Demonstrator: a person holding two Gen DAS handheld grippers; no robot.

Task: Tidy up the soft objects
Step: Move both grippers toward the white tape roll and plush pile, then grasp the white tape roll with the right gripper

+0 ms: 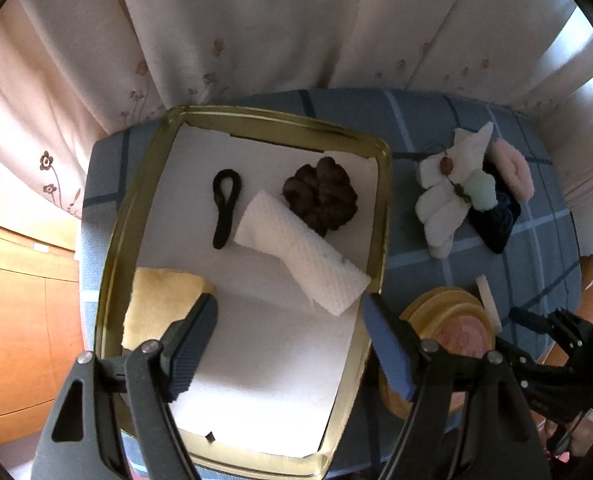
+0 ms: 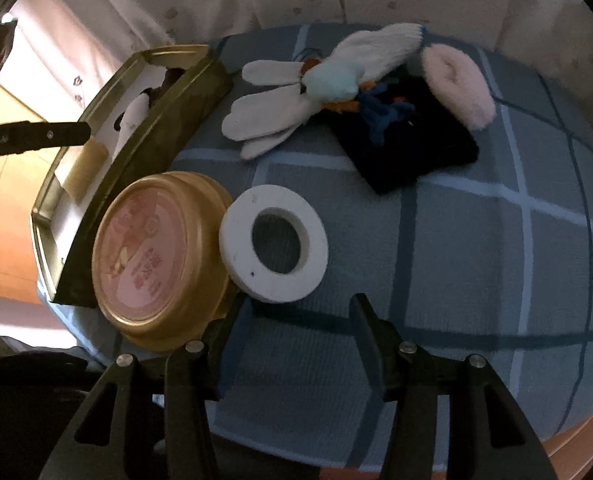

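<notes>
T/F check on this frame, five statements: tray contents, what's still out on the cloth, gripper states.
1. The black hair loop lies inside the gold tray. True.
2. The white glove is in the tray. False: it lies on the blue checked cloth, outside the tray.
3. The left gripper holds the paper towel roll. False: it is open and holds nothing.
4. The white foam ring touches the round gold tin. True.
5. The right gripper grips the pink roll. False: it is open and empty.
</notes>
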